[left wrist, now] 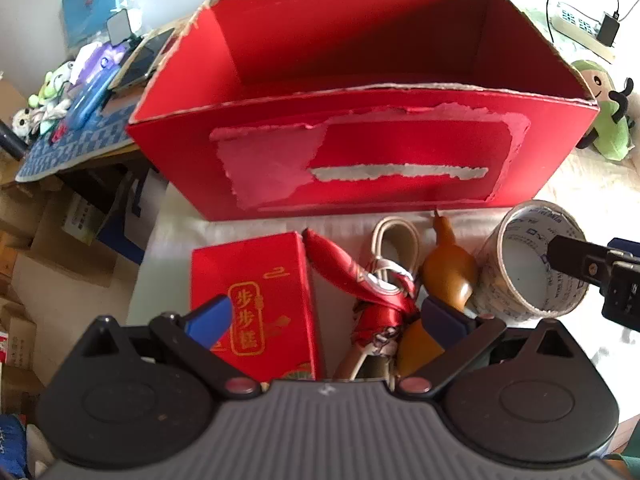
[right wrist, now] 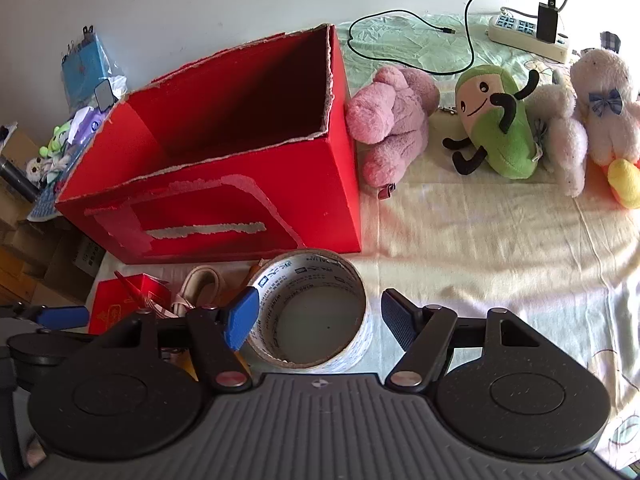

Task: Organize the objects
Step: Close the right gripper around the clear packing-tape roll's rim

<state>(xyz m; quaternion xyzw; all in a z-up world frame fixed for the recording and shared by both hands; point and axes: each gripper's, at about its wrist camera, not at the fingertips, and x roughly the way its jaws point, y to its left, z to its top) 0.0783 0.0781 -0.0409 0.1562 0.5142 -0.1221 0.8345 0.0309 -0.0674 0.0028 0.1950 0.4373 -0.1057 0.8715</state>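
both claws spread wide, holding nothing. right claw (right wrist: 316, 318) sits low with the tape roll (right wrist: 310, 316) between its fingers, pads not touching it yet. the roll lies flat, hole up, so a squeeze across its outer wall looks like the plan.

left claw (left wrist: 326, 314) hovers over the clutter beside it: small red box (left wrist: 256, 300) with gold print under its left finger, a red ribbon bundle (left wrist: 376, 300) and an amber gourd-shaped piece (left wrist: 446, 270) near the right finger, a white cord loop (left wrist: 394, 240) just behind. nothing pinched there; can't tell which one it's aiming at.

all of these sit in a row on the cloth-covered surface (right wrist: 480, 240), just in front of the big red carton (right wrist: 224, 192). carton is open-topped with torn edges and looks empty in both views, so my guess is it's the bin and the row is staged for dropping in.

to the right of the carton: pink plush (right wrist: 390, 120) touching its side wall, green plush (right wrist: 498, 120), white plush (right wrist: 604, 108) with a bow, something yellow (right wrist: 624, 184) at the edge. probably later candidates.

far back: power strip (right wrist: 528, 36) with a black cable, not task stuff i think.

judgement: task barely started, nothing binned. risk: the roll is nearly as wide as the claw opening, so the grip margin is thin.
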